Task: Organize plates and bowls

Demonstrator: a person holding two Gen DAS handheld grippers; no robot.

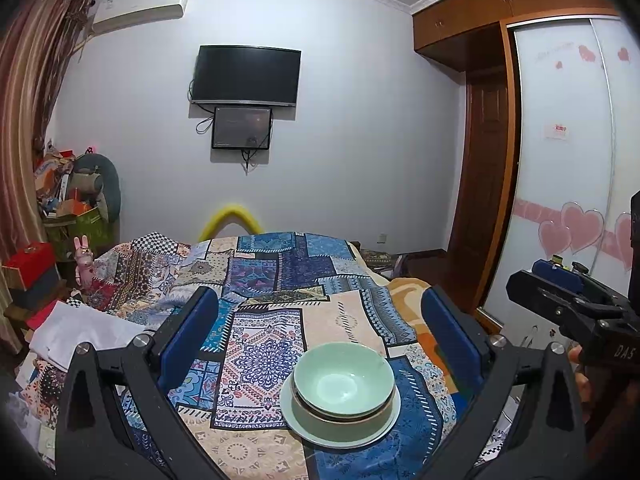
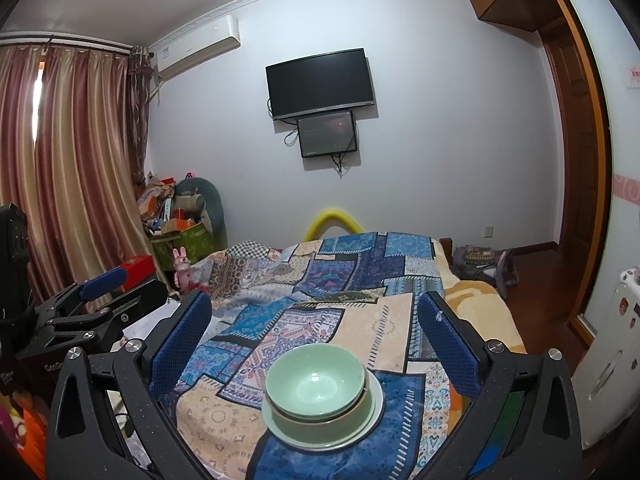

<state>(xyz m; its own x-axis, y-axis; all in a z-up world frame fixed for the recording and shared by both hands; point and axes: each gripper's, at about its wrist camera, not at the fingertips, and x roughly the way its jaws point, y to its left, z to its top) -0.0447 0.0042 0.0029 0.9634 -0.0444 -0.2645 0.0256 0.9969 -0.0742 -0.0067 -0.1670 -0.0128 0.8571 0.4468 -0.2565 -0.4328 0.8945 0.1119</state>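
Note:
Two pale green bowls (image 1: 344, 384) sit nested, stacked on a pale green plate (image 1: 304, 428) that rests on a patchwork cloth (image 1: 264, 280). My left gripper (image 1: 320, 328) is open, its blue pads wide apart on either side of the stack and short of it, touching nothing. In the right wrist view the same bowls (image 2: 316, 380) and plate (image 2: 374, 404) lie just ahead of my right gripper (image 2: 316, 328), which is also open and empty. Each gripper shows in the other's view: the right gripper (image 1: 540, 280) at the right edge, the left gripper (image 2: 120, 286) at the left.
A folded white cloth (image 1: 80, 332) lies left of the patchwork cloth, with a pink rabbit figure (image 1: 84, 260) and a red box (image 1: 30, 262) beyond. An orange blanket (image 1: 404, 292) is on the right. A white appliance (image 2: 612, 340) stands at far right.

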